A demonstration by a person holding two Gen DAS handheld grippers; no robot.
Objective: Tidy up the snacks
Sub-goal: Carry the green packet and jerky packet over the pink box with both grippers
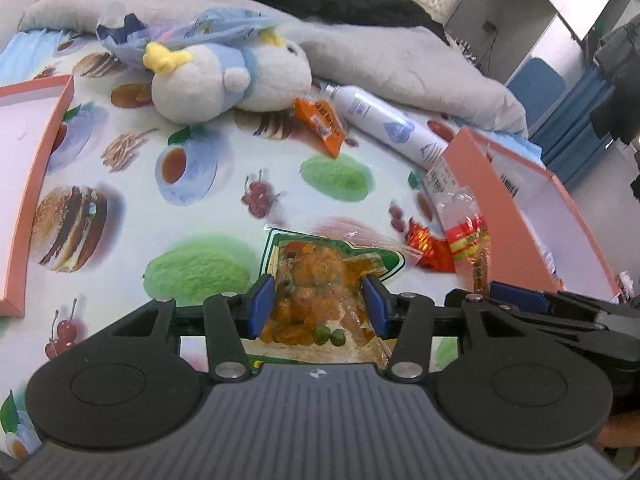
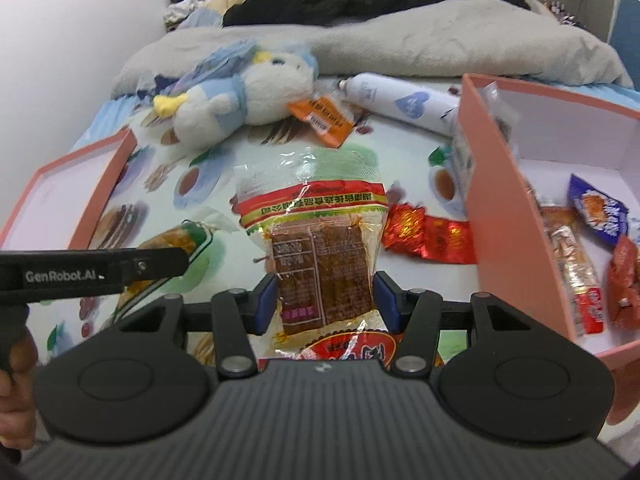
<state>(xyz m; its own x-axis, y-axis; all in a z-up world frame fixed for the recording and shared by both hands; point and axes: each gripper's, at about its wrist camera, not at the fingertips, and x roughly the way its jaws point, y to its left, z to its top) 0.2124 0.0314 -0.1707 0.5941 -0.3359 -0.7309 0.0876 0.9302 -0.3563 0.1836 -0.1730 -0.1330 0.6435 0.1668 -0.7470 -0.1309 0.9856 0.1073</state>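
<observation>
My left gripper (image 1: pixel 318 308) is shut on a clear green-edged packet (image 1: pixel 320 276) of orange food, held a little above the printed sheet. In the right wrist view one of its black fingers (image 2: pixel 156 266) reaches in from the left with that packet (image 2: pixel 188 240) at its tip. My right gripper (image 2: pixel 326 304) is shut on a clear packet of brown strips (image 2: pixel 320 256) with a red, yellow and green band, its blue pads pressing on both sides. A pink box (image 2: pixel 496 216) at the right holds several wrapped snacks. A red foil snack (image 2: pixel 428 236) lies beside that box.
An open pink box (image 2: pixel 76 188) with nothing visible inside sits at the left. Farther back lie an orange packet (image 2: pixel 324 120), a white spray bottle (image 2: pixel 400 100) and a blue-and-white plush toy (image 2: pixel 240 96). A grey blanket (image 2: pixel 440 48) and black clothes are heaped behind them.
</observation>
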